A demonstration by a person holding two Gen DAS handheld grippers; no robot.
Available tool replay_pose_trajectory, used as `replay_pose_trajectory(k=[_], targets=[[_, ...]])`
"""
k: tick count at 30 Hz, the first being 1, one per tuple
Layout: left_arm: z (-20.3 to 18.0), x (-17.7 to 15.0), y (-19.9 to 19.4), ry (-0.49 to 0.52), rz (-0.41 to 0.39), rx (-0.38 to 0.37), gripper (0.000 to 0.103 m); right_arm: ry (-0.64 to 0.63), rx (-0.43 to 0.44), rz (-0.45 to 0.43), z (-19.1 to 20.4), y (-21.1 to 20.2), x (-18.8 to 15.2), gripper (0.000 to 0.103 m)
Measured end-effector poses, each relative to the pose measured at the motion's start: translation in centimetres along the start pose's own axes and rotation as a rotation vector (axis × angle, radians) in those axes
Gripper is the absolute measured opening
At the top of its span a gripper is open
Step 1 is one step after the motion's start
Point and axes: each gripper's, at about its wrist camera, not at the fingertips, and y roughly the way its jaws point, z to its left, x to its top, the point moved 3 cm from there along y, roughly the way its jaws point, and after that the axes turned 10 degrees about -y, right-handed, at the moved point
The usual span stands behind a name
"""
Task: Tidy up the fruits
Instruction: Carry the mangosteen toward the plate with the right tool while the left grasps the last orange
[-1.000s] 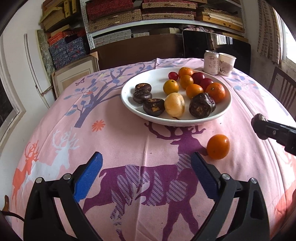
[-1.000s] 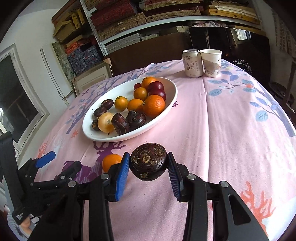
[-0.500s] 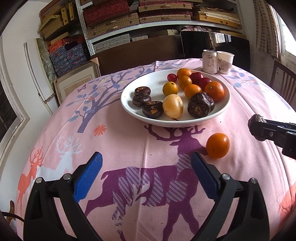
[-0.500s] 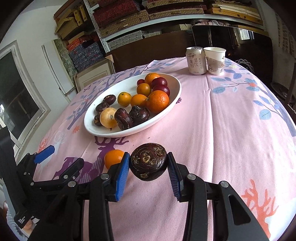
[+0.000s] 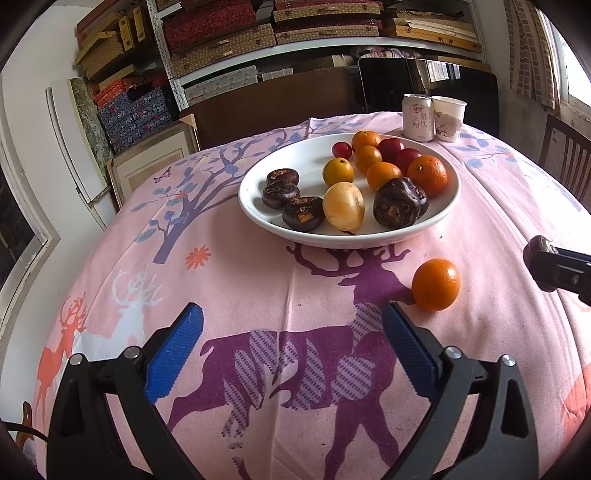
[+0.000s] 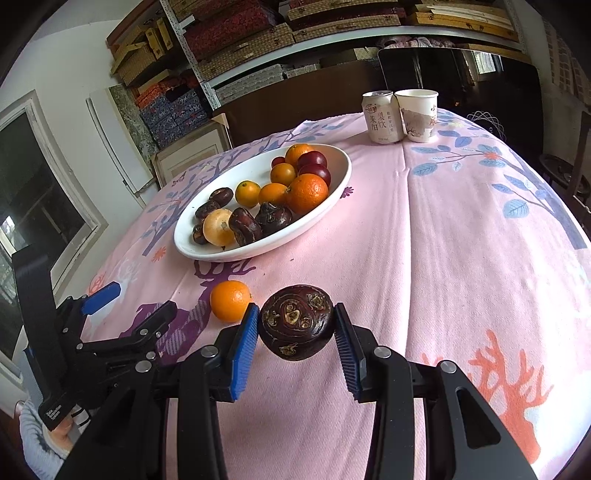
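A round desk [image 6: 461, 229] is covered with a pink cloth [image 5: 258, 280] printed with deer and branching trees. Behind it, metal shelving [image 5: 332, 40] against a white wall [image 5: 44, 48] carries stacked woven and patterned boxes [image 5: 210, 22], with framed panels [image 5: 151, 162] leaning below and a dark wooden chair [image 5: 565, 155] at the right edge. Daylight enters through a window [image 5: 578, 70] at the upper right in the left wrist view, and a second window [image 6: 40, 192] with a pale frame occupies the left wall.
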Motion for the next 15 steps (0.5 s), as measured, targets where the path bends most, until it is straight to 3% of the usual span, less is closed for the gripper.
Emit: replay_pose_trajectory(k=[6, 12, 15], targets=[[-1.9, -0.1, -0.5, 0.006, 0.008, -0.127, 0.095, 0.053, 0.009, -0.032, -1.2, -1.1, 0.1, 0.041], [-5.4, -0.4, -0.6, 0.096, 0.002, -0.171, 0.095, 0.062, 0.024, -0.043, -1.2, -1.5, 0.1, 0.041], [-7.2, -0.3, 0.2, 0.125, 0.034, -0.198, 0.082, 0.079, 0.031, -0.050, -1.5, -1.8, 0.2, 0.041]])
